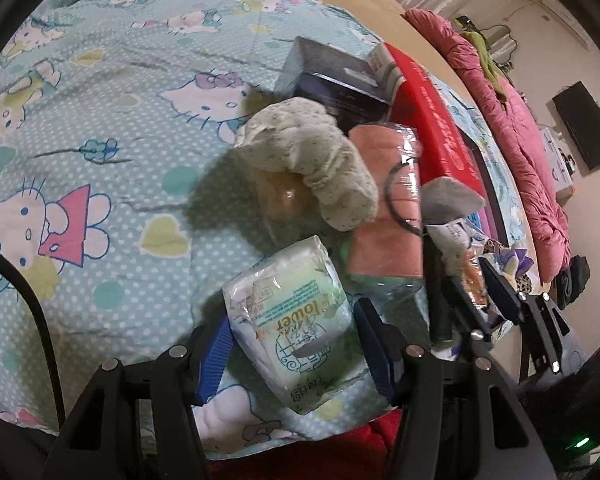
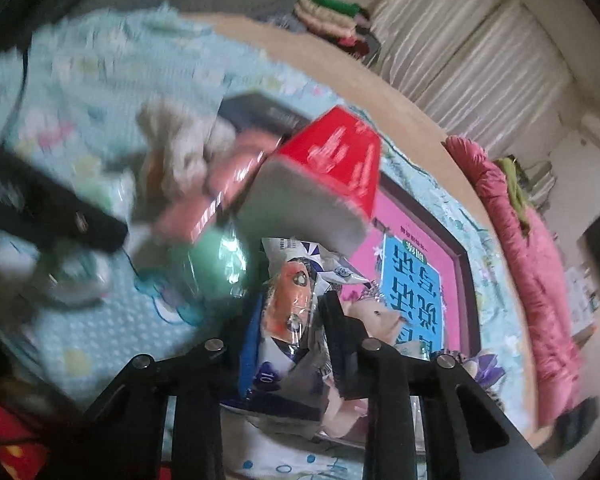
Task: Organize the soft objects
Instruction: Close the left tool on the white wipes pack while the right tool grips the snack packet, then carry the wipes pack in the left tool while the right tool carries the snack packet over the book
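Note:
My left gripper (image 1: 294, 334) is shut on a white and green tissue pack (image 1: 296, 320), held just above the Hello Kitty sheet (image 1: 100, 120). Ahead lie a speckled cream soft cloth (image 1: 312, 160) and a wrapped pink towel roll (image 1: 384, 204). My right gripper (image 2: 290, 320) is shut on a crinkly snack packet (image 2: 292, 304) with an orange face; it also shows in the left wrist view (image 1: 476, 280). A grey sponge-like block (image 2: 300, 208) with a red top sits just ahead of it. The right wrist view is blurred.
A dark box (image 1: 332, 76) and a red box (image 1: 432, 120) lie behind the soft things. A pink and blue book (image 2: 416, 272) lies on the right. A pink quilt (image 1: 520, 140) runs along the bed's far edge. A green wrapped item (image 2: 208, 256) lies beside the packet.

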A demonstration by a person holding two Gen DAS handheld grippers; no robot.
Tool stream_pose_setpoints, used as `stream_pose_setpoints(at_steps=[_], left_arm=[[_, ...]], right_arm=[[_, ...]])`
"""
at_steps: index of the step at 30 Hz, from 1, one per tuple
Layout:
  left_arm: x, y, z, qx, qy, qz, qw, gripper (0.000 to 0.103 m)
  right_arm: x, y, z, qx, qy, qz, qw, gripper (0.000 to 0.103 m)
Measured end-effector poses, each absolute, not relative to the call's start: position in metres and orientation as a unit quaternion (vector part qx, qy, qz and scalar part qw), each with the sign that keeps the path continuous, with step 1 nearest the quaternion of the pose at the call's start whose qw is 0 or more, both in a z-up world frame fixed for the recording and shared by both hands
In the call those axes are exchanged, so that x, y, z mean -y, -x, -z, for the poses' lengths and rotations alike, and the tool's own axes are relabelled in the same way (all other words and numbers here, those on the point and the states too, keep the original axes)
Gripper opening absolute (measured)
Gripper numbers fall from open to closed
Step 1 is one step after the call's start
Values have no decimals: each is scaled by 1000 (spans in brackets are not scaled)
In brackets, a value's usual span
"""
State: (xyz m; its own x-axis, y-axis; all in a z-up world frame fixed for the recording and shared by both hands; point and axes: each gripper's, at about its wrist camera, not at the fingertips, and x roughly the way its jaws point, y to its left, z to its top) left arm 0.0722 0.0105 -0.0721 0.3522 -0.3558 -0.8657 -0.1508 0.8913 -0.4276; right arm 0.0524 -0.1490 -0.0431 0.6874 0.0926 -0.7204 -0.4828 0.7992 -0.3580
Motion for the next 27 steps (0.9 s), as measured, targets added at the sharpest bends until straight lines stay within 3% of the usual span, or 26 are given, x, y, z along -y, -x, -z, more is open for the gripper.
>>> stream_pose_setpoints(at_steps=[8,27], left_arm=[[-2,-68,53,-550,206,67,806,59],[48,-56,-3,-508,139,92,845,59]], right_arm=[[190,-65,17,-377,122,-204,895,29],[242,-41,-25,-320,0,-205,925,29]])
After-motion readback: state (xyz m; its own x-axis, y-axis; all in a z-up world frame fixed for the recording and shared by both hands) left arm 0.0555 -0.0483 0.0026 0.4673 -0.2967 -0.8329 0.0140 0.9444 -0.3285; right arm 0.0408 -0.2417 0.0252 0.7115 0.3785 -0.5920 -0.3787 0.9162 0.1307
